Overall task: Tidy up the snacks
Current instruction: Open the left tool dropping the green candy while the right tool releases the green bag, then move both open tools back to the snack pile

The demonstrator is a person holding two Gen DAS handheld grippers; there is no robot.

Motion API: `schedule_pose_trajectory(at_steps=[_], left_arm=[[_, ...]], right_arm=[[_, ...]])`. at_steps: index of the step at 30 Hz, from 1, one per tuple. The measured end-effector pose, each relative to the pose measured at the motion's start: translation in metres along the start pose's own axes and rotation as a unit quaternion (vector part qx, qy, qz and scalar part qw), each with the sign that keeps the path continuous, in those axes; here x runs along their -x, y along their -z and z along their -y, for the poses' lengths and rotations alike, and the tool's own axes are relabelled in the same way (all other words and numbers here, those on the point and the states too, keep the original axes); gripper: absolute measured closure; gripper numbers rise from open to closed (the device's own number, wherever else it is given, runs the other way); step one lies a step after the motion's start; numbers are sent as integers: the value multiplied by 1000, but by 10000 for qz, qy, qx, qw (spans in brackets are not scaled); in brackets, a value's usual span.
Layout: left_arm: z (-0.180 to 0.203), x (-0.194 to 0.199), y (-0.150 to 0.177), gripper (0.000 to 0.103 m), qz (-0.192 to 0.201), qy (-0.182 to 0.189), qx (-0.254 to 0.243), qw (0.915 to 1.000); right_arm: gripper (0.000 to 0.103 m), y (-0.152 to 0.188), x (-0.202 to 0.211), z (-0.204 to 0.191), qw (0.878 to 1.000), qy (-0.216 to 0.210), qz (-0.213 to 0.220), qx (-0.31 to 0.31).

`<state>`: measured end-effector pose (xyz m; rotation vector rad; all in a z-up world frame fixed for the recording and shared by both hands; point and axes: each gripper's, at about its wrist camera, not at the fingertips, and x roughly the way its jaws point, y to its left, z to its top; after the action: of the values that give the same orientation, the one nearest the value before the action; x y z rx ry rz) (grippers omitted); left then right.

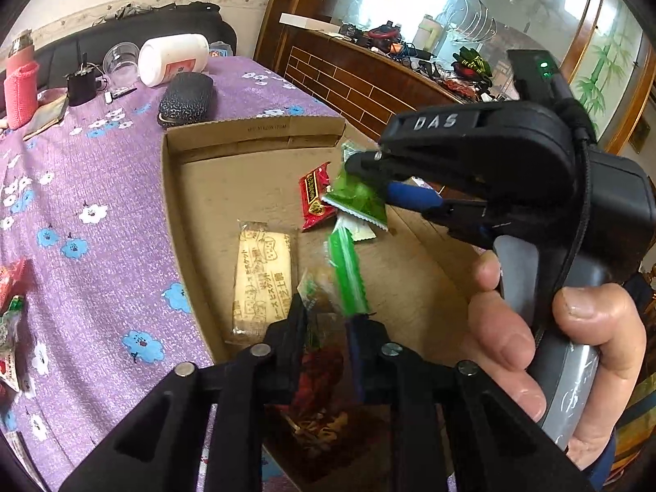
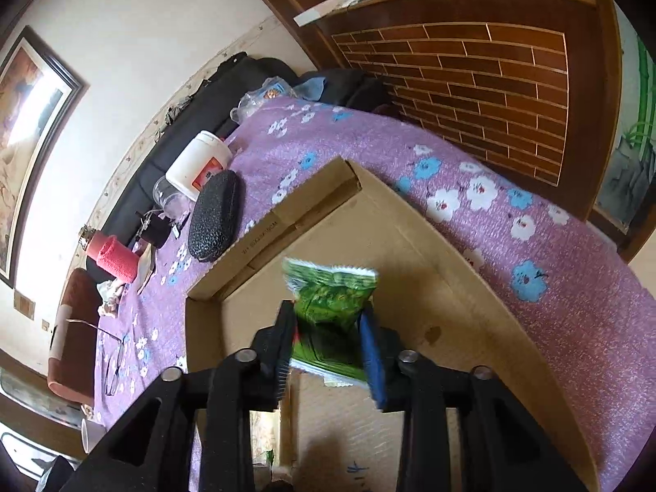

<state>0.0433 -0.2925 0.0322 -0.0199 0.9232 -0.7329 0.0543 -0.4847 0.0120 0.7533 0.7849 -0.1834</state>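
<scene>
Right gripper (image 2: 328,328) clamped on a green snack packet (image 2: 334,291) above the cardboard box (image 1: 172,205), and left gripper (image 1: 328,320) nipping a thin green wrapper (image 1: 346,270); only the left view shows the contents (cream biscuit pack (image 1: 262,283), red packet (image 1: 315,197)), the far floor bare.

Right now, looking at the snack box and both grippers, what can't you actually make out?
- Left wrist view: the dark red packet sits behind the left gripper; its label is unreadable.
- Left wrist view: the falling green sachet is motion-blurred.
- Right wrist view: the green snack bag lies between the right gripper fingers; whether the pads press it is unclear.
- Right wrist view: the cardboard box is cut off below.
</scene>
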Motion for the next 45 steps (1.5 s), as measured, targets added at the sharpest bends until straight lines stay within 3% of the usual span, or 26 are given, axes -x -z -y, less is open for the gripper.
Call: schedule_pose_trajectory(at_steps=[2,11,14,18,26,27,31,34,45], left_arm=[[0,0,0,77,13,-4,13,10000],[2,20,-6,76,267,-120,37,9996],[1,31,-10,76,345,-142,70,9993],[0,33,-10,68,319,-127,93,9994],[-1,29,-8,68,212,-73,148,9996],[-2,31,-9,66,240,-52,159,9996],[-3,33,-8,31,298,138,265,9991],[-5,33,-9,31,289,311,354,9985],[-9,59,-9,31,444,-37,430,9981]], right_arm=[[58,0,4,1,10000,5,89,-10],[58,-2,21,-2,9986,-126,518,-28],[58,-1,22,-6,9985,-170,525,38],[58,-2,22,-7,9983,-180,547,41],[58,-2,24,-4,9982,-167,576,-18],[58,-2,24,-5,9981,-167,593,-8],[58,-2,25,-3,9980,-183,608,-32],[58,-2,25,-3,9980,-177,609,-43],[58,-1,25,-7,9980,-193,604,45]])
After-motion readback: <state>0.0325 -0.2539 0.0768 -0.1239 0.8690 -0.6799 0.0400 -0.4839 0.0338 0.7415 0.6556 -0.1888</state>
